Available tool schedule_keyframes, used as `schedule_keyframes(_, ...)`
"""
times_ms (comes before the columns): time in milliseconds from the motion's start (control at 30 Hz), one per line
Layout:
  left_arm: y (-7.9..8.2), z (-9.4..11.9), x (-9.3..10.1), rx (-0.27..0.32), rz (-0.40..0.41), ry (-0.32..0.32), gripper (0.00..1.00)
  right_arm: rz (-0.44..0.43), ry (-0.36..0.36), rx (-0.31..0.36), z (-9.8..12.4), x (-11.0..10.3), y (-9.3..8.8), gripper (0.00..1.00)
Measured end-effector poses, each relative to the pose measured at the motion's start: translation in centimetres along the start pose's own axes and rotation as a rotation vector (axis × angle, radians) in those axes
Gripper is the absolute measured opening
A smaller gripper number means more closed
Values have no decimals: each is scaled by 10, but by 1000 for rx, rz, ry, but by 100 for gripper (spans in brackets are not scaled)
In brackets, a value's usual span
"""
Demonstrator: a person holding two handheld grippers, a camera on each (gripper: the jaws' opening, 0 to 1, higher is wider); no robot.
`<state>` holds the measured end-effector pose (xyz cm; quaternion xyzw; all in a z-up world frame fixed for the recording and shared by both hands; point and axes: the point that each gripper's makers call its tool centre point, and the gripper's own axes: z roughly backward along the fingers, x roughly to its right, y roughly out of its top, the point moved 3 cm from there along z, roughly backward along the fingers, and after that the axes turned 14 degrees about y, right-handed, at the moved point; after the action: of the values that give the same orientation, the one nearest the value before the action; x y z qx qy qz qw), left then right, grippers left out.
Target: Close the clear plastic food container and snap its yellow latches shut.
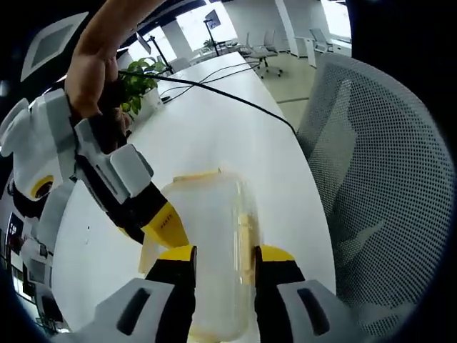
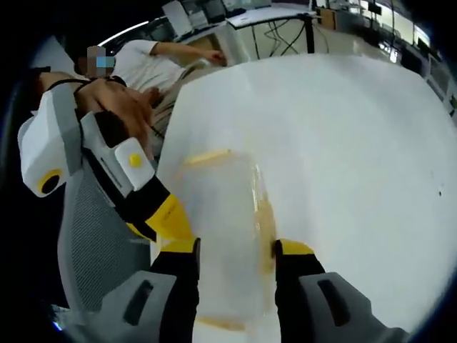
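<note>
Slipping is your risk: the clear container (image 1: 214, 236) sits on the white table (image 1: 228, 128) near its edge, between both grippers. Your left gripper (image 1: 223, 259) has jaws apart straddling it; right gripper (image 2: 235, 250) likewise, gripping nothing. Push unevenly and it skids off, yellow latches (image 2: 264, 214) unsnapped. Open office: mesh chair (image 1: 378, 179), plant (image 1: 139, 78), cables.
</note>
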<state>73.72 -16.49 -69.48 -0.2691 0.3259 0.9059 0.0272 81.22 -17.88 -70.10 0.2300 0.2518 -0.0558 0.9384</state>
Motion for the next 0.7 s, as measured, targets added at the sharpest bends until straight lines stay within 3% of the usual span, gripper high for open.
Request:
schedule_keyframes(100,-1,-1,0,3,-4,3,21,7,11,-20,-2,0,-1,36)
schedule_keyframes(133,-4,-4,0,-23,-53,25,21,38,35,-11,-4,-1,3,35)
schedule_keyframes(200,-3,-5,1,-20,3,6,21,15,36,-18,-3,2,-1,33)
schedule_keyframes(233,-2,-5,0,-17,-3,6,21,38,89,-19,-6,-4,1,33)
schedule_keyframes(267,-2,-2,-3,-20,3,2,21,28,62,-21,-3,-1,2,33)
schedule_keyframes(700,-1,-1,0,14,7,6,23,24,31,-28,1,-2,-1,36)
